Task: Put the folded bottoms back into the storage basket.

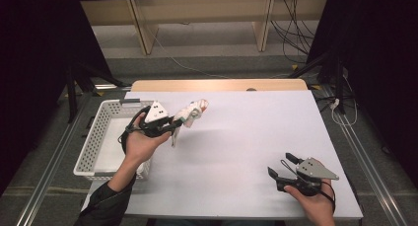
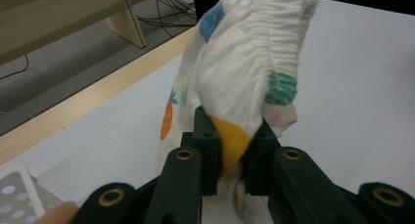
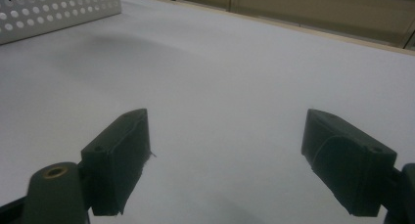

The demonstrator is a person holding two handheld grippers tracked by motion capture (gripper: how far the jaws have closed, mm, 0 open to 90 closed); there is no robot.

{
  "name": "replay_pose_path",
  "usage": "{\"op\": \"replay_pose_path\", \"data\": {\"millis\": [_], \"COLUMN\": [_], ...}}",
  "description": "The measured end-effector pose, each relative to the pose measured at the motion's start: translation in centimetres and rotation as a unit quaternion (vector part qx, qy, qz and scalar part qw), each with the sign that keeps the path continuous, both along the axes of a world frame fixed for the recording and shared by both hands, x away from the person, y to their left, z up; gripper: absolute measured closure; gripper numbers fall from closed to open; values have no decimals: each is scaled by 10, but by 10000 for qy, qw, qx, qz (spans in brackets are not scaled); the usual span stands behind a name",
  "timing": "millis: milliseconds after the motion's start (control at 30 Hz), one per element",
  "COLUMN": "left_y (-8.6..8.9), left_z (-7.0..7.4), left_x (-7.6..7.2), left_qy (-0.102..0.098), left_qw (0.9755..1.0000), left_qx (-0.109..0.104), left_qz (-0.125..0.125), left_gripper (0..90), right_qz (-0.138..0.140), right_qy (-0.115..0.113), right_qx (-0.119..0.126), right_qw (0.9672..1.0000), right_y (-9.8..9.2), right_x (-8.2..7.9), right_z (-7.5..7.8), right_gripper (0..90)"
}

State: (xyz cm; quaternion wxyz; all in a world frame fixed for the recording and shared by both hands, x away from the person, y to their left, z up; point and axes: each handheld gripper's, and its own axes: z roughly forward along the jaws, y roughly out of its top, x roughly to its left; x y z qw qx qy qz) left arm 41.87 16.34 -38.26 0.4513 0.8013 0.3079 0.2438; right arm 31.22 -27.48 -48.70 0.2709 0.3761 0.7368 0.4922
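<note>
We judge the small printed garment (image 2: 244, 62) soft, light and limp; it should droop wherever unsupported, so a bunched fold is the best hold. Our left gripper (image 1: 173, 126) has its fingers pinching it at a yellow patch, lifted just beside the white basket (image 1: 93, 137) near the bench's (image 1: 256, 132) left edge. Our right gripper (image 1: 282, 170) rests spread and empty near the front right corner. The garment's lower part is hidden behind the fingers.

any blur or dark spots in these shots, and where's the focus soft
High view: both side edges are black, the table evenly lit, the cloth slightly smeared. Left gripper view: cloth sharp, the nearest jaw parts soft. Right gripper view: dim, the basket soft, faint shadows under the right gripper.
</note>
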Motion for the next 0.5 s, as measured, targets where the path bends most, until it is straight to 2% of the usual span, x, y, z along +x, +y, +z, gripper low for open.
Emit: {"op": "replay_pose_path", "data": {"millis": [500], "left_y": [9], "left_z": [4], "left_x": [-3], "left_qy": [-53], "left_qw": [10000], "left_qx": [-17], "left_qz": [83], "left_gripper": [790], "right_qz": [-6], "right_qy": [-1], "right_qx": [2], "right_qw": [10000], "right_y": [0], "right_x": [0], "right_z": [0], "right_gripper": [189]}}
